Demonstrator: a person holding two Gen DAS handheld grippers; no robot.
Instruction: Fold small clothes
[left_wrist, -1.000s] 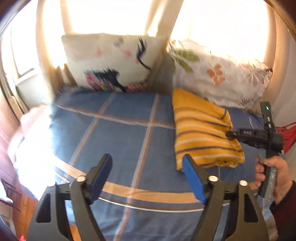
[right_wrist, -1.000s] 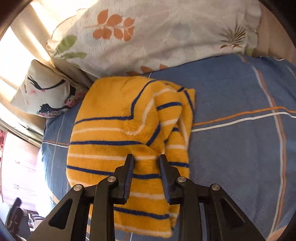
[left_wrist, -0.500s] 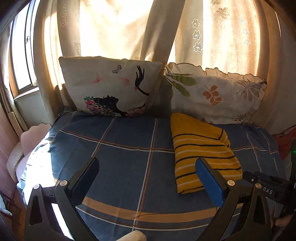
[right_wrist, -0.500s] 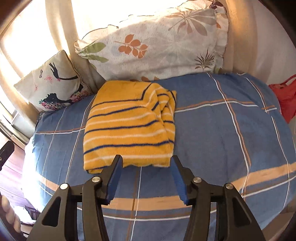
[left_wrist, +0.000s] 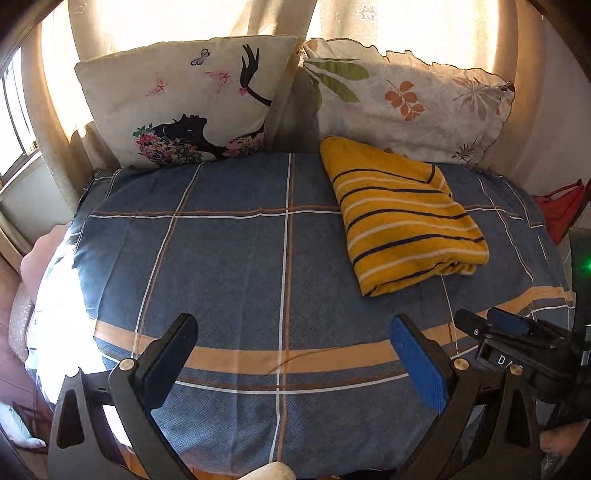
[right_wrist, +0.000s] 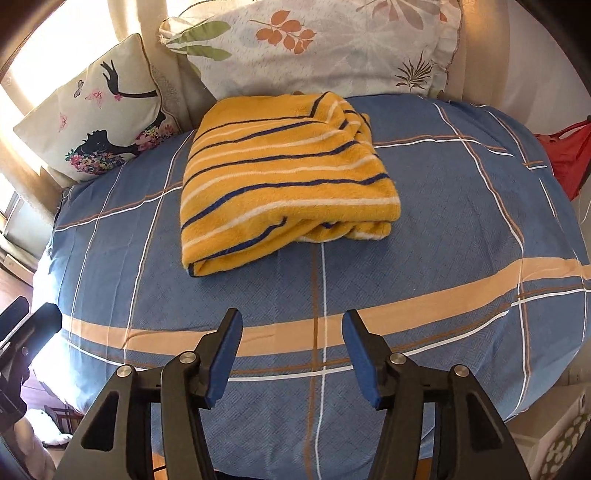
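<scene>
A: What are the materials and shapes, taken left to right?

B: A square cushion (left_wrist: 177, 107), smooth cream cloth printed with a black silhouette, flowers and butterflies. Next, a frilled pillow (left_wrist: 402, 103) printed with green and orange leaves. In front of the pillow lies the folded garment (right_wrist: 284, 181), a thick fleecy yellow fabric with thin navy and white stripes, folded into a rough rectangle with layered edges showing at its near right corner.

A: And the surface and the room?

B: A bed (left_wrist: 240, 266) under a woven blue sheet crossed by white, brown and broad tan lines. Behind the pillows hang pale curtains (left_wrist: 155, 22), sunlit from behind. A red cloth (right_wrist: 569, 158) lies off the bed's right edge.

A: Where is the garment relative to the grippers?

B: It rests flat on the far right part of the bed, its far edge touching the pillow. The left gripper (left_wrist: 295, 354) is spread fully wide over bare sheet, with the garment well apart, ahead and to its right. The right gripper (right_wrist: 291, 350) has its jaws opening, nothing between the blue pads (right_wrist: 360, 354); the garment lies ahead of it, slightly left, untouched.
</scene>
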